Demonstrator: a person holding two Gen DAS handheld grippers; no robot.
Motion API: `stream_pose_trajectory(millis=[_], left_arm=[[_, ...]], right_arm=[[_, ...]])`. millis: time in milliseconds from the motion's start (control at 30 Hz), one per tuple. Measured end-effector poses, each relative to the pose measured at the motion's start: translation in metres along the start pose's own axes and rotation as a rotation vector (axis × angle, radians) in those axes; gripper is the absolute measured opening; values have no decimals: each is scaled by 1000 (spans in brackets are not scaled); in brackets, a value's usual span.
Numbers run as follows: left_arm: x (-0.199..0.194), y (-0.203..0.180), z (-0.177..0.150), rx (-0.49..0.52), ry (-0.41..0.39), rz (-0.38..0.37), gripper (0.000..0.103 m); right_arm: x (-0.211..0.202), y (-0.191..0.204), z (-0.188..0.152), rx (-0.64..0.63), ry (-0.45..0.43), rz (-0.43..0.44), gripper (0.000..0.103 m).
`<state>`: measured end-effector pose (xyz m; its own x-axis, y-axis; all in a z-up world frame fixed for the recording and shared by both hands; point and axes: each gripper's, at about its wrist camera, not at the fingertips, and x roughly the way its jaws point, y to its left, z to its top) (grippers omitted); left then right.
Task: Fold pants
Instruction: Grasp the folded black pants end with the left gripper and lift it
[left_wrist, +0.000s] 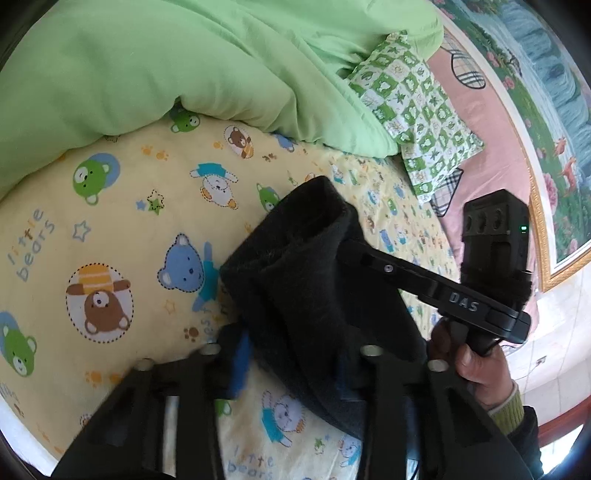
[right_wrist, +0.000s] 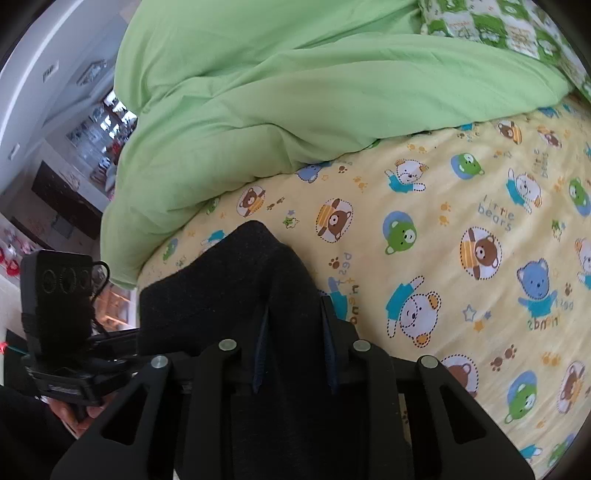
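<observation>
The dark pants (left_wrist: 306, 280) hang bunched above the yellow bear-print sheet (left_wrist: 122, 229). My left gripper (left_wrist: 291, 354) is shut on one edge of the pants. The right gripper's body (left_wrist: 436, 291) shows in the left wrist view, reaching into the cloth from the right. In the right wrist view my right gripper (right_wrist: 295, 332) is shut on the pants (right_wrist: 236, 288), with the fabric pinched between its blue-padded fingers (right_wrist: 260, 350). The left gripper's body (right_wrist: 59, 314) shows at the left of that view, close beside the cloth. Both grippers hold the pants near each other.
A crumpled green duvet (left_wrist: 177, 62) lies along the far side of the bed, also seen in the right wrist view (right_wrist: 295, 92). A green-and-white patterned pillow (left_wrist: 417, 110) lies on a pink sheet (left_wrist: 491, 147) at the right. A framed picture (left_wrist: 546, 110) hangs beyond.
</observation>
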<state>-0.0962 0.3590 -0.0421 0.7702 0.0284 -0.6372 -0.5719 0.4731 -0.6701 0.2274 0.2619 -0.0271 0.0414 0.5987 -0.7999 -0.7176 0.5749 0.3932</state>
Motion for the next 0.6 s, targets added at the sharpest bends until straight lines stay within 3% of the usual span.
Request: stream_pose_trajectory(millis=[267,600], left_arm=[[-16,-12,-2,4,-8,-50,22],[-60,-86,-12,145,-52,-143,22]], right_arm=[[-15,8,-4,-3,-36,3,23],[-90,16,-21,40,-195,72,21]])
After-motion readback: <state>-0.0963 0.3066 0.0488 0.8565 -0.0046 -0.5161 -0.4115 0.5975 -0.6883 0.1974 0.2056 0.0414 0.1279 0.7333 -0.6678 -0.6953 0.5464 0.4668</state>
